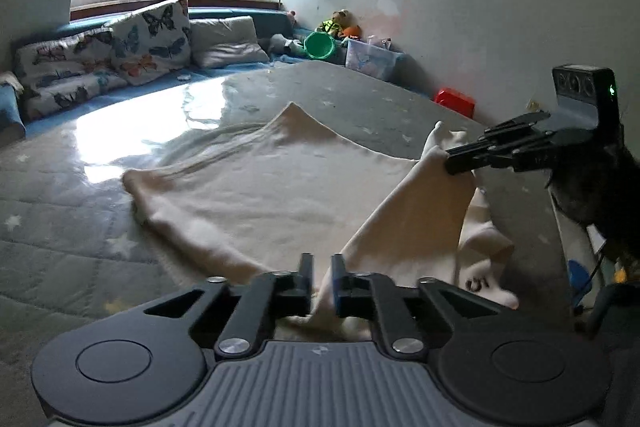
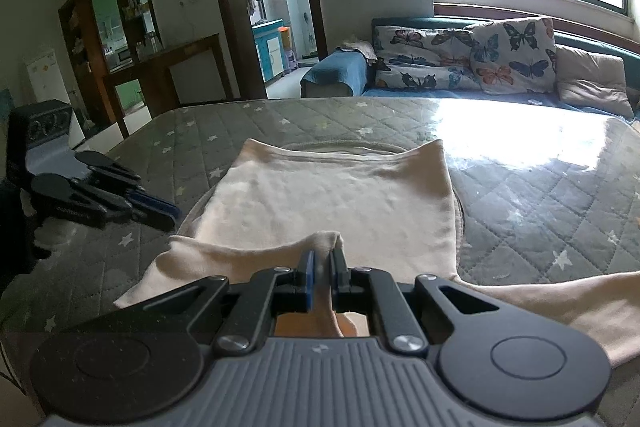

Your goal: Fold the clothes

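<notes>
Cream garment (image 2: 332, 195) pinched by both grippers' fingers (image 2: 308, 267) on mattress (image 2: 540, 195).

A grey quilted mattress (image 2: 520, 195) with pale stars carries the work. A cream garment (image 2: 332, 195) lies spread directly on it, near its middle.

Two identical hand-held tools. Left gripper (image 1: 321, 281): black linkage arms, silver round screws at the pivots, two black round discs, a grey ribbed body with a small pale mark, blue pad on one finger. Right gripper (image 2: 321, 273): same black arms, silver screws, grey ribbed body, blue pads. Seen from the left camera, a grey camera block with a green light.
</notes>
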